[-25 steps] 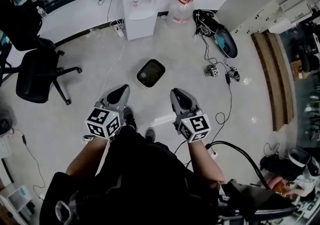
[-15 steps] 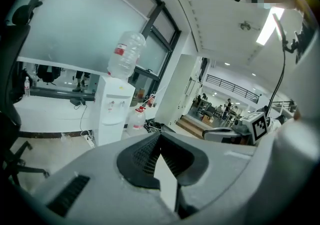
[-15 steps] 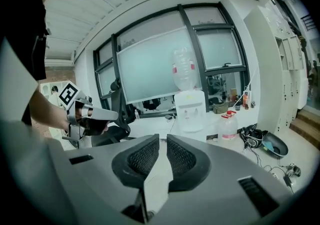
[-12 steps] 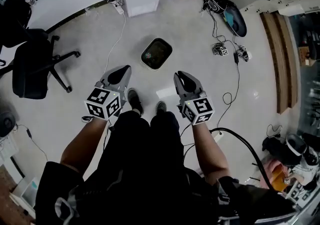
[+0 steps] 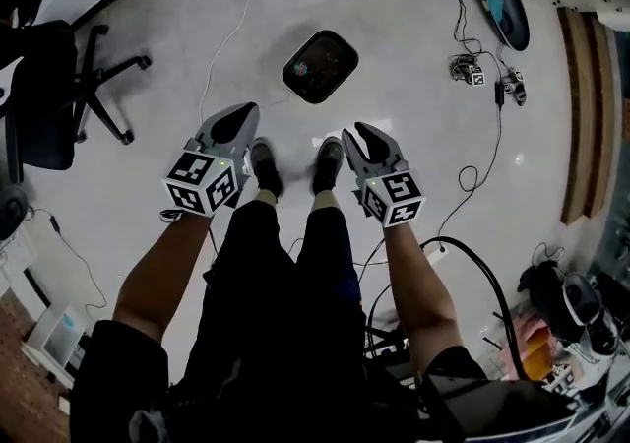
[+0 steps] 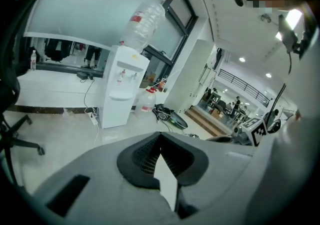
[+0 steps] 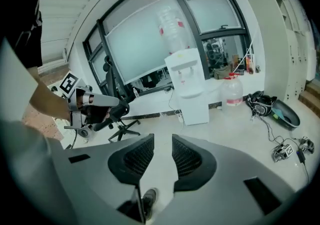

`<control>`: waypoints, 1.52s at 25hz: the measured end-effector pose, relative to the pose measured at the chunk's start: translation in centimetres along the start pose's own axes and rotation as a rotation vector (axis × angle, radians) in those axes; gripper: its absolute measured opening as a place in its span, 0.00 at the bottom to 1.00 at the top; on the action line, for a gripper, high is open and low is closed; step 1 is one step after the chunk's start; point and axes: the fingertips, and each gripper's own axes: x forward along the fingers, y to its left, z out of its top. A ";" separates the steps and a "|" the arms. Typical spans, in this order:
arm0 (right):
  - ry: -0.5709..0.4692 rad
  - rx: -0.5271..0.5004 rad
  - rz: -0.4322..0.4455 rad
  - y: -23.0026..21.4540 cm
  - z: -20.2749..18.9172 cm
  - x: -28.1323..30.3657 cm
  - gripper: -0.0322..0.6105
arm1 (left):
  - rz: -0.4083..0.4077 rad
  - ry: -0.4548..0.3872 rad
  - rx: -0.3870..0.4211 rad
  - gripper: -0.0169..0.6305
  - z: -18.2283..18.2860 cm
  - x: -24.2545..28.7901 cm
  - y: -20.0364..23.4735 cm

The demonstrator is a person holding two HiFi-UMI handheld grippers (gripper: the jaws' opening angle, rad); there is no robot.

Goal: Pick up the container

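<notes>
The container [image 5: 320, 66], a dark rounded-rectangular tub with a pale rim, sat on the pale floor [image 5: 413, 28] just beyond the person's shoes [image 5: 262, 165], apart from both grippers. What lay inside it was too small to tell, perhaps something mottled.

The left gripper [image 5: 239, 118] hung near the left of the shoes. Its jaws were clenched together with nothing between them, as the left gripper view showed.

The right gripper [image 5: 367, 136] hung near the right of the shoes. Its jaws had just been opening and stood parted, grasping nothing, with only floor and a shoe showing through the gap.

An office chair [image 5: 59, 87] stood at the far left. By the far wall stood a water dispenser [image 7: 189, 86] with a bottle on top, and a spare water jug [image 7: 233, 91] stood just to its right.
</notes>
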 end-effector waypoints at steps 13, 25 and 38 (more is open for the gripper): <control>0.175 0.062 0.043 -9.8 -15.7 10.6 0.22 | 0.072 0.038 -0.132 0.04 -12.1 11.8 7.2; 0.232 0.141 0.036 -14.5 -27.6 18.7 0.27 | 0.103 0.134 -0.116 0.04 -23.6 19.0 12.3; 0.284 0.141 0.000 -17.9 -36.9 27.2 0.29 | 0.170 0.152 -0.204 0.04 -31.7 22.3 18.9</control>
